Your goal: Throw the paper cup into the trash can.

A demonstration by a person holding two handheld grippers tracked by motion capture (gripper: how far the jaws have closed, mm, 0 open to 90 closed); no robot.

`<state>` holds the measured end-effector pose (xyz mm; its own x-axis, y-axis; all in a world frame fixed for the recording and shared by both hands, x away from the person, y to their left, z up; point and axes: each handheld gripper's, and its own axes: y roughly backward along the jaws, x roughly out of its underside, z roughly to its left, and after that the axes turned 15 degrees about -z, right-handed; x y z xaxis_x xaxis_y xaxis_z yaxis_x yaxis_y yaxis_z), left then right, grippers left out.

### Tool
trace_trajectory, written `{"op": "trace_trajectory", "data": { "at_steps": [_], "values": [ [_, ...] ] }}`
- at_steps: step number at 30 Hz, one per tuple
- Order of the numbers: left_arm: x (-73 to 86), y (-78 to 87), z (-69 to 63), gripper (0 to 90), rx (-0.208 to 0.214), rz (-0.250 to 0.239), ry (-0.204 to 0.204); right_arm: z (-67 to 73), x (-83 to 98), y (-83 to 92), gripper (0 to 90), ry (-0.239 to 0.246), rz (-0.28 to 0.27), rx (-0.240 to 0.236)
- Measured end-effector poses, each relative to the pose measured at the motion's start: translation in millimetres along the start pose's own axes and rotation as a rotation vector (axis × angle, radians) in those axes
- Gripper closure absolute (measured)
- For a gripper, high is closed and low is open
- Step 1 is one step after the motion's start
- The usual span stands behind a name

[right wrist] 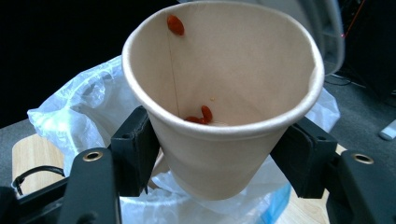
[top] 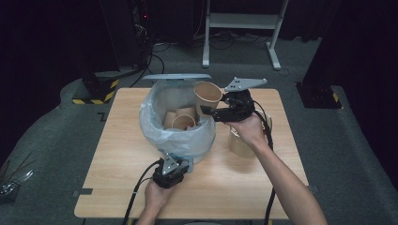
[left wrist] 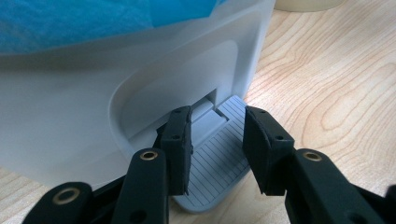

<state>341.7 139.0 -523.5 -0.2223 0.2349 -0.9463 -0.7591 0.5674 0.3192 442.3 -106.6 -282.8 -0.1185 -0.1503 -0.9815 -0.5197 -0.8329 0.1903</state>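
Bin (top: pixel 180 140) mid-table (top: pixel 117 154), cups (top: pixel 180 119) inside, pedal (left wrist: pixel 219 163) at its front base.

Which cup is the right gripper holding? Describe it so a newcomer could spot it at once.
Find the bin lined with a plastic bag in the middle of the table. At its far right rim, the right gripper is shut on a paper cup. Unlike the cups lying inside the bin, it is held above the rim, with red bits inside.
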Motion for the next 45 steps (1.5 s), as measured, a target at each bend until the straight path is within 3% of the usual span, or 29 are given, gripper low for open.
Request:
{"op": "trace_trajectory", "data": {
  "at_steps": [22,45],
  "values": [
    [0.0,0.0,-0.1,62.1,0.0,-0.001,0.001,5.1,-3.0,-29.6,34.6,-0.01,0.014,-0.005],
    [0.1,0.0,0.0,62.1,0.0,0.0,0.002,-1.8,2.8,-46.7,31.1,-0.019,0.048,0.043]
  ]
}}
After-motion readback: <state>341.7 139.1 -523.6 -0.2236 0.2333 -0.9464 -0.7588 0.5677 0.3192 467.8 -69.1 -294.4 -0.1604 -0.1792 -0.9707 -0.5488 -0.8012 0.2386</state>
